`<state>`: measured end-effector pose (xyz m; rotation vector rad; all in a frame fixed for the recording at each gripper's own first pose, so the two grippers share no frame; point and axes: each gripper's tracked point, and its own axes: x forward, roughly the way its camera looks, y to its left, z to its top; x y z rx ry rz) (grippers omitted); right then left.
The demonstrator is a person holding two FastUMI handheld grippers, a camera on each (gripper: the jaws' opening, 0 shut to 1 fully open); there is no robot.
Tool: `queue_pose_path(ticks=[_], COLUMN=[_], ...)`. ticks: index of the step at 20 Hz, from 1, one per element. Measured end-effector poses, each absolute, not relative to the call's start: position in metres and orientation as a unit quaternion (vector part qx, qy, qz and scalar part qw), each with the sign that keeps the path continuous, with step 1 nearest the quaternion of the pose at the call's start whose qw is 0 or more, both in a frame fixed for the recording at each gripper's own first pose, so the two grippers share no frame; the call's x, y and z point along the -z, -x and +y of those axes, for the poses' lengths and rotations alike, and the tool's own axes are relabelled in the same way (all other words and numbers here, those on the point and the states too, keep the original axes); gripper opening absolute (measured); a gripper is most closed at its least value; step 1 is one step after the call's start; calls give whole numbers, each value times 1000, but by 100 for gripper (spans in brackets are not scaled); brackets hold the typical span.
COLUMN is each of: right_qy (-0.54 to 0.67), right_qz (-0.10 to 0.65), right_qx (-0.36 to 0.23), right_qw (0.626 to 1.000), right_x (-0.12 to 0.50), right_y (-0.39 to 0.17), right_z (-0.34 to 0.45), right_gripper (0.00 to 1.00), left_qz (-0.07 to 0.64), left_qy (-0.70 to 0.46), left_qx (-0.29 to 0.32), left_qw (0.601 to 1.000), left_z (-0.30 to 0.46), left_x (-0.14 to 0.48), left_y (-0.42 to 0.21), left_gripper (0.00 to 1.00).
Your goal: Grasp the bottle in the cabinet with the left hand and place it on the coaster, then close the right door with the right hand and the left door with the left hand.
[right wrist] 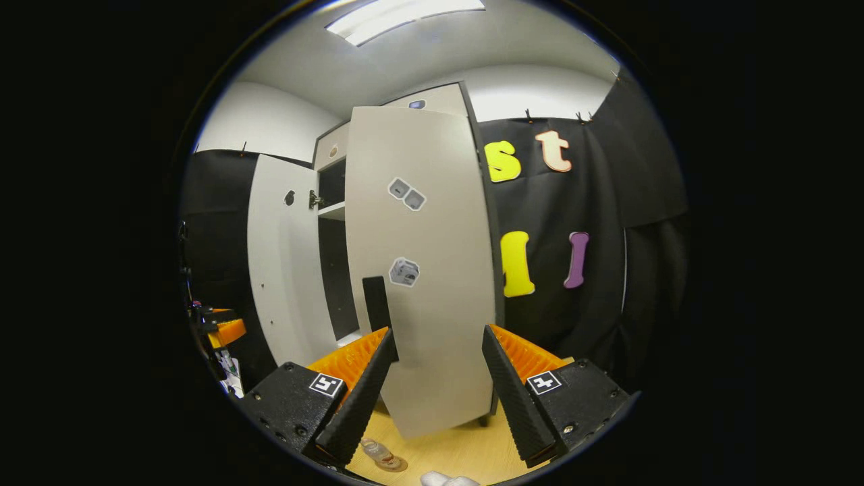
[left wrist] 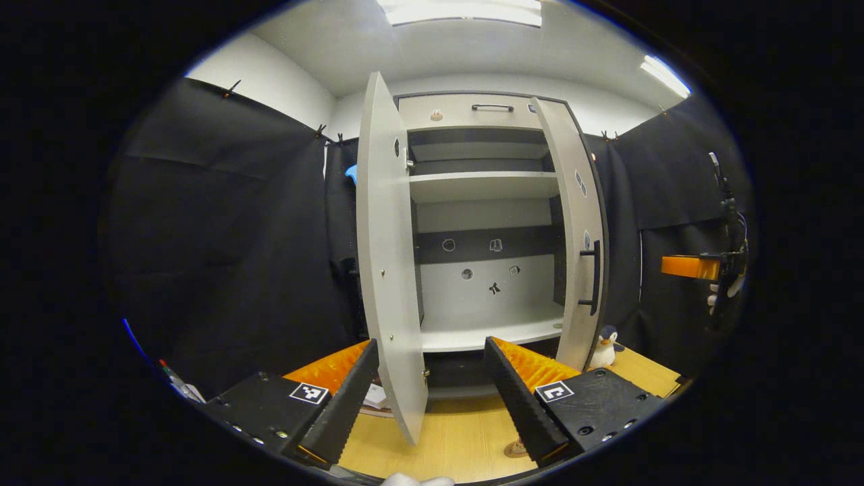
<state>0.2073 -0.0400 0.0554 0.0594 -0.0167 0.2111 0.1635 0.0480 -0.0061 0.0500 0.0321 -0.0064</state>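
Gaping wide and empty, left gripper (left wrist: 428,395) and right gripper (right wrist: 432,388) face the cabinet (left wrist: 482,202).

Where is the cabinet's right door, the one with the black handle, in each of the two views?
Left gripper view: the right door stands open right of centre, seen almost edge-on, with its black handle on the side facing right.
Right gripper view: the door is large in the centre, outer face to the camera, with the handle near its left edge.
Shared landmark: the open left door, left of the right door in both views.
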Motion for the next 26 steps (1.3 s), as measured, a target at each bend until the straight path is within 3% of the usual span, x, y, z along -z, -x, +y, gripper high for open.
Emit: queue_pose_path(ticks=[5, 16, 26], right_qy=[-39, -39, -42], right_qz=[13, 49, 60], right_qx=[-46, 28, 30], right_qw=[998, 998, 997], right_x=[-27, 10, 15], right_y=[-176, -119, -118], right_z=[-53, -66, -82], right_gripper=[81, 81, 81], left_qz=[-1, -34, -13], left_qy=[-32, -43, -7], left_qx=[18, -59, -63], left_qw=[999, 997, 998], left_z=[84, 198, 212], left_x=[0, -33, -17], left_y=[-180, -239, -277], left_gripper=[96, 96, 93])
